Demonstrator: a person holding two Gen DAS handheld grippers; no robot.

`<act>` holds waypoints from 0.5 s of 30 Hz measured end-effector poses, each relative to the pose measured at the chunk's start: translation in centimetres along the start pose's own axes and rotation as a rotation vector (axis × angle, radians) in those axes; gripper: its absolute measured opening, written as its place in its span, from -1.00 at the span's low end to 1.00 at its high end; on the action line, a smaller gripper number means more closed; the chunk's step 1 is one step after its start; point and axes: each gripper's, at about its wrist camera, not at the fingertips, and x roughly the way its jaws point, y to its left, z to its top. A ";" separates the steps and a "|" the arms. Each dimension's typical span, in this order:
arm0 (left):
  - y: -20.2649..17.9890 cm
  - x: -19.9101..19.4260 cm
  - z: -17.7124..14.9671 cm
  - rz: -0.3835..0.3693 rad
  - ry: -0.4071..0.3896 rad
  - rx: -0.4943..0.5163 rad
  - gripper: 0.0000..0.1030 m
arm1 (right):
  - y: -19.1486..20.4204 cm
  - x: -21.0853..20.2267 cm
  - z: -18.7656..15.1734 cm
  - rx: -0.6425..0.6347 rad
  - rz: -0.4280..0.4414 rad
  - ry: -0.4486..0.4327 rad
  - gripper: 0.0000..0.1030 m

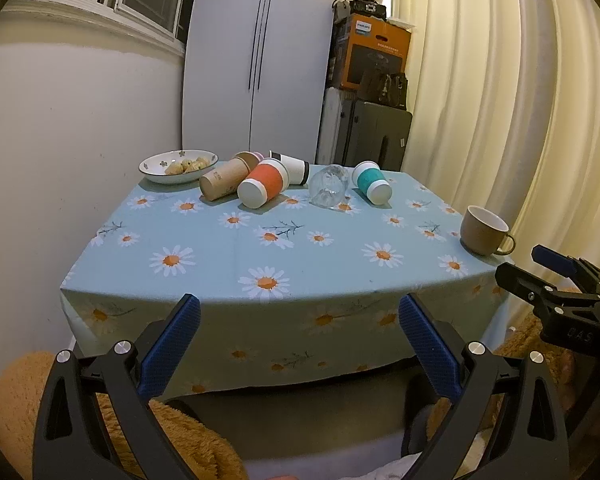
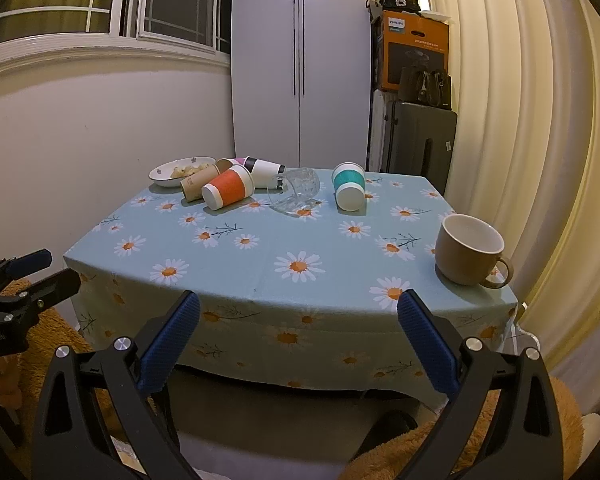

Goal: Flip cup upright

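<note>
Nothing gripped yet — left tool (image 1: pixel 299 312) and right tool (image 2: pixel 298 310) both gape wide short of the surface (image 2: pixel 260 248), so next comes reaching a toppled cup, perhaps the teal-banded cup (image 2: pixel 349 190).

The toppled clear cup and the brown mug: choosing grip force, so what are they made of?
Clear cup: apparently glass, glossy; see-through with faceted glints, though plastic is possible. Brown mug: likely glazed ceramic; thick wall, smooth white inside.

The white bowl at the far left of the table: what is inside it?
The white bowl holds several pale brown food pieces, too small to identify. Its near rim and the kraft paper cup hide the bottom of the bowl.
</note>
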 end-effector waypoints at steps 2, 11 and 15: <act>0.0 0.1 0.0 -0.003 0.004 -0.005 0.87 | -0.1 0.1 0.0 -0.001 0.001 0.003 0.90; 0.1 0.2 0.1 -0.017 0.020 -0.006 0.87 | -0.3 0.9 0.3 -0.001 -0.001 0.041 0.90; 0.5 1.3 0.5 -0.031 0.067 -0.030 0.87 | -0.5 1.6 1.1 0.006 0.005 0.049 0.90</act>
